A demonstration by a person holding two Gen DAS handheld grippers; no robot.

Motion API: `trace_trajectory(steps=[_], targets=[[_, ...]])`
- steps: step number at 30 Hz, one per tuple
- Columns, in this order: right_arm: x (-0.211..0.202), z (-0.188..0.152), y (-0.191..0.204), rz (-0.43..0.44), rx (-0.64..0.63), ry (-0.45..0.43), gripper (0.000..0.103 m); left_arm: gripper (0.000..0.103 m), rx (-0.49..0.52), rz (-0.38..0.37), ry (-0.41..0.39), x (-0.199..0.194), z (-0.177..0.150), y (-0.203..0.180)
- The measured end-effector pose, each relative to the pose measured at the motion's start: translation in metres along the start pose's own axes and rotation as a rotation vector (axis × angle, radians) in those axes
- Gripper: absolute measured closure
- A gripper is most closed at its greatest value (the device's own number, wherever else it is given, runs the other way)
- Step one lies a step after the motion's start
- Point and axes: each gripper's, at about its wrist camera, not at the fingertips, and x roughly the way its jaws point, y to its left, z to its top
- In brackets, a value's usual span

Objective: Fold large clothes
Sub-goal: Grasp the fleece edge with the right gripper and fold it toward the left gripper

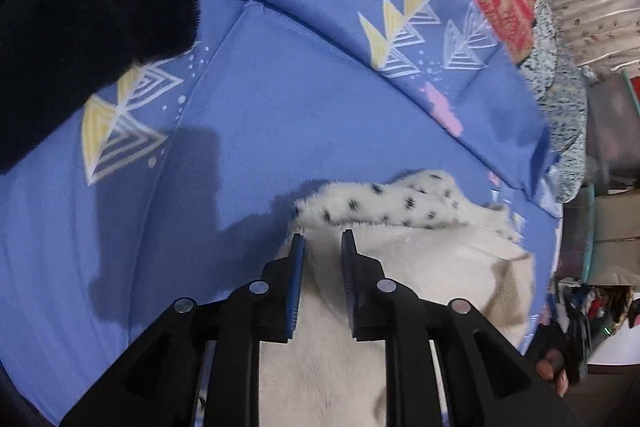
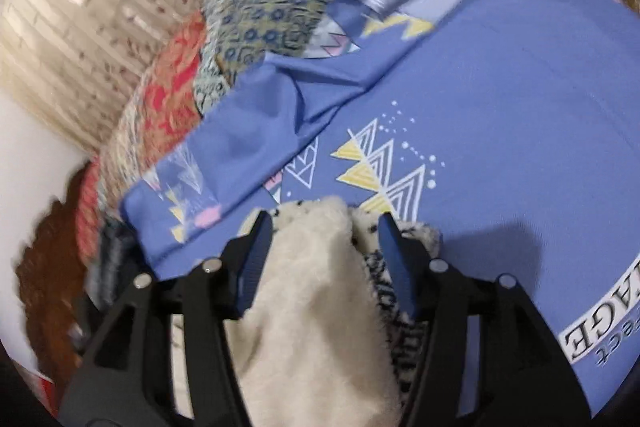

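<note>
Lying on a blue patterned bedsheet (image 1: 260, 115), a cream fleece garment with a black-spotted edge (image 1: 392, 203) fills the space between both grippers' fingers. The left gripper (image 1: 322, 241) has jaws narrowly apart over it; the right gripper (image 2: 324, 223) has jaws wider, fabric bunched between, probably lifting an edge to fold. Actual grip is unclear; the garment's full shape is cut off.
</note>
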Motion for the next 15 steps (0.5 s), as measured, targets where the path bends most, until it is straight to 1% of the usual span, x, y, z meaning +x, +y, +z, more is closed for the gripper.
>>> trace_trajectory(steps=[1,3,4,5,6,7,8,9,10,11,12,13,15], targets=[[-0.001,-0.01,0.021,0.036,-0.113,0.002,0.049,0.06,0.022,0.0,-0.007,0.003,0.003,-0.003],[0.006,-0.032,0.061,0.107,-0.313,0.053,0.049,0.06,0.043,-0.003,-0.015,0.006,0.008,-0.007],[0.013,-0.05,0.089,0.148,-0.437,0.105,0.049,0.06,0.048,-0.009,-0.016,0.007,0.01,-0.007],[0.022,-0.063,0.108,0.168,-0.513,0.152,0.047,0.06,0.058,-0.014,-0.018,0.009,0.014,-0.011],[0.03,-0.07,0.118,0.177,-0.547,0.183,0.045,0.06,0.063,-0.016,-0.021,0.009,0.017,-0.013],[0.04,-0.078,0.129,0.19,-0.57,0.223,0.039,0.06,0.066,-0.021,-0.024,0.011,0.019,-0.01],[0.058,-0.084,0.141,0.221,-0.57,0.286,0.037,0.06,0.065,-0.029,-0.026,0.012,0.021,-0.011],[0.072,-0.087,0.149,0.234,-0.58,0.343,0.037,0.06,0.062,-0.045,-0.025,0.012,0.023,-0.009],[0.082,-0.091,0.156,0.226,-0.608,0.386,0.067,0.06,0.064,-0.057,-0.024,0.009,0.022,-0.007],[0.1,-0.097,0.166,0.172,-0.683,0.435,0.097,0.06,0.069,-0.065,-0.028,0.005,0.021,-0.002],[0.104,-0.097,0.166,0.145,-0.695,0.435,0.097,0.06,0.081,-0.073,-0.04,-0.002,0.019,0.001],[0.108,-0.089,0.168,0.135,-0.667,0.403,0.097,0.06,0.089,-0.082,-0.053,-0.009,0.017,0.003],[0.106,-0.046,0.165,0.174,-0.514,0.255,0.097,0.06,0.104,-0.108,-0.074,-0.022,0.013,0.007]])
